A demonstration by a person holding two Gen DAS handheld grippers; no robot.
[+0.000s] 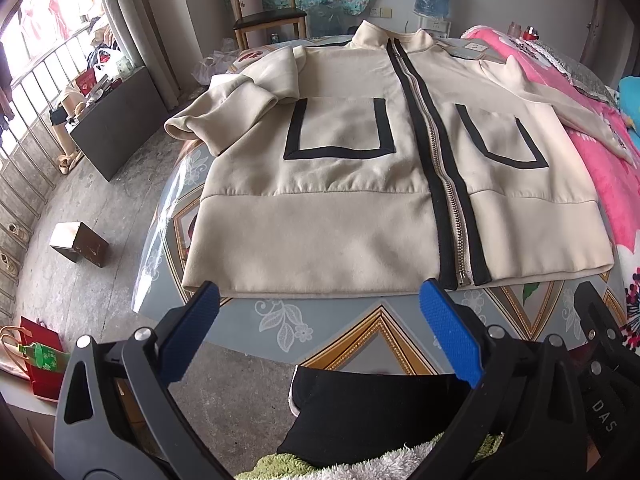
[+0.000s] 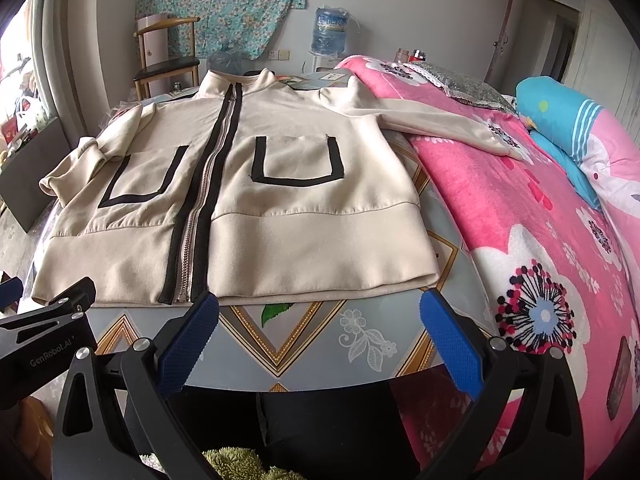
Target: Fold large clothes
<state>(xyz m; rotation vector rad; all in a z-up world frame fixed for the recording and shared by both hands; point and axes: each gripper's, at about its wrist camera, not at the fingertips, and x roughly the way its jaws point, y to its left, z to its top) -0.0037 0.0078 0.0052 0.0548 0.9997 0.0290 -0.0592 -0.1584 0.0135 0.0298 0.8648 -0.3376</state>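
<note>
Both the left tool (image 1: 320, 300) and right tool (image 2: 320, 310) are spread wide, empty, just short of the jacket (image 1: 340, 160) hem.

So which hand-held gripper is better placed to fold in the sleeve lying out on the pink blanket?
Probably the right hand-held gripper: open, it faces the jacket's blanket-side half, where the sleeve stretches. The left hand-held gripper sits toward the other, bunched sleeve.

The cream cloth jacket (image 1: 340, 216) is matt with a metal zip (image 1: 444, 184); the patterned table cover (image 2: 304, 344) is glossy plastic.
</note>
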